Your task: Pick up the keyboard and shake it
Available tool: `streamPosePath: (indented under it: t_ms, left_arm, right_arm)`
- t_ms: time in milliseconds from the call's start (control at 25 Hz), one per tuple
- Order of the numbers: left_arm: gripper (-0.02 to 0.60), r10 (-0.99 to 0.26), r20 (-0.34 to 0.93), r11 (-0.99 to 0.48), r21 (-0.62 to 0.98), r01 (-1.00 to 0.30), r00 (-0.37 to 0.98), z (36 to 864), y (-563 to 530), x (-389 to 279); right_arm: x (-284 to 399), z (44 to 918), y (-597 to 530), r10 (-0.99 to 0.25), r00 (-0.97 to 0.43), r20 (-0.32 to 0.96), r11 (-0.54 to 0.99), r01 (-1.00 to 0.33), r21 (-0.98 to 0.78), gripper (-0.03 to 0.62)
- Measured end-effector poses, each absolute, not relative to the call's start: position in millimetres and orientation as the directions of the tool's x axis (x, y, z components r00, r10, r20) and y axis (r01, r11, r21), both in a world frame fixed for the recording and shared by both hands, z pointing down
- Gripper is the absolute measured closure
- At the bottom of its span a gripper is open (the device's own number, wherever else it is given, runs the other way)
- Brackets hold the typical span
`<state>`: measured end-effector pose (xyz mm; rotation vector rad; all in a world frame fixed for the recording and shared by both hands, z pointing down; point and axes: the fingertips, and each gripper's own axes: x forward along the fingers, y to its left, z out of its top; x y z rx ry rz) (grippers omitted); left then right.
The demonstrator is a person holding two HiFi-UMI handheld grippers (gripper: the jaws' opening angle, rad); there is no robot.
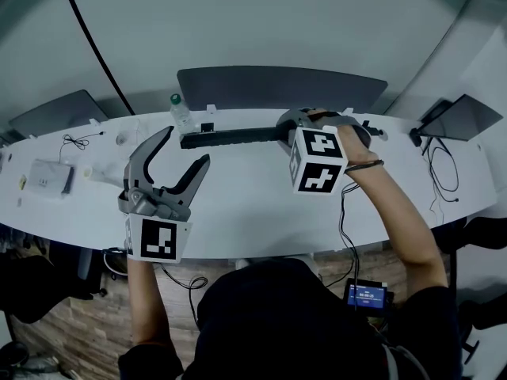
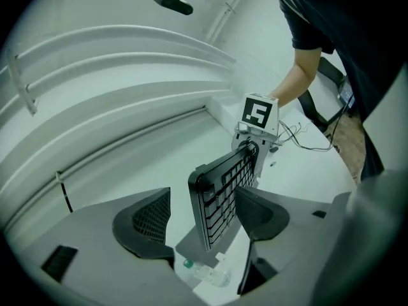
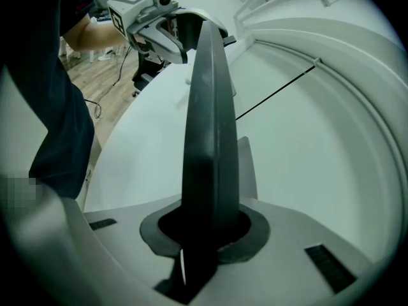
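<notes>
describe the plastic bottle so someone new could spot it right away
On the long white table, find the black keyboard that the right gripper holds on edge near the far side. By the keyboard's free left end is the bottle: small, clear plastic, the only thing there with a green cap.

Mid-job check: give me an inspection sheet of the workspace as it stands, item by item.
Surface: white curved table, mostly bare in the middle.
Job's things: black keyboard, turned on edge, held at its right end.
Clutter: clear bottle beyond the keyboard's left end; small white box at far left.
Grippers: left hand-held gripper open, empty, clear of the keyboard; right hand-held gripper shut on the keyboard.
Cables: thin loose cable on the left; cable tangle on the right.
Surroundings: dark panel behind the table; wood-pattern floor below.
</notes>
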<state>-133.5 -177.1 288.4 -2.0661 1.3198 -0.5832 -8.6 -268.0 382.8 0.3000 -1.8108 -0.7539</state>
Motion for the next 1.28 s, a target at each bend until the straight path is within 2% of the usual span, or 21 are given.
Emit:
streamPosePath:
  t_ms: [200,480,560,960,1280]
  left_arm:
    - [0.255,-0.928,0.052,-0.260,-0.800,-0.541,0.369,288,-178,-118]
    - [0.253,-0.930,0.168,-0.243,-0.948,-0.206,0.327,308,-194,-76]
    - [0.252,-0.935,0.192,-0.243,-0.959,-0.145,0.300,311,-200,-70]
    - [0.252,-0.934,0.302,-0.312,-0.950,-0.020,0.193,329,-211,-71]
    - [0.253,-0.947,0.299,-0.293,-0.954,0.061,0.115,332,-217,-79]
  right_arm:
    - [-6,381,-276,-0.642,-0.325,0.694,0.695,0.136,0.706,0.513]
    - [-21,368,-268,-0.712,-0.330,0.620,0.612,0.141,0.778,0.513]
    - [-23,367,-264,-0.714,-0.334,0.615,0.606,0.146,0.782,0.513]
    - [-19,363,-265,-0.759,-0.297,0.579,0.570,0.126,0.812,0.513]
    - [-35,356,-252,-0.762,-0.312,0.567,0.556,0.135,0.820,0.513]
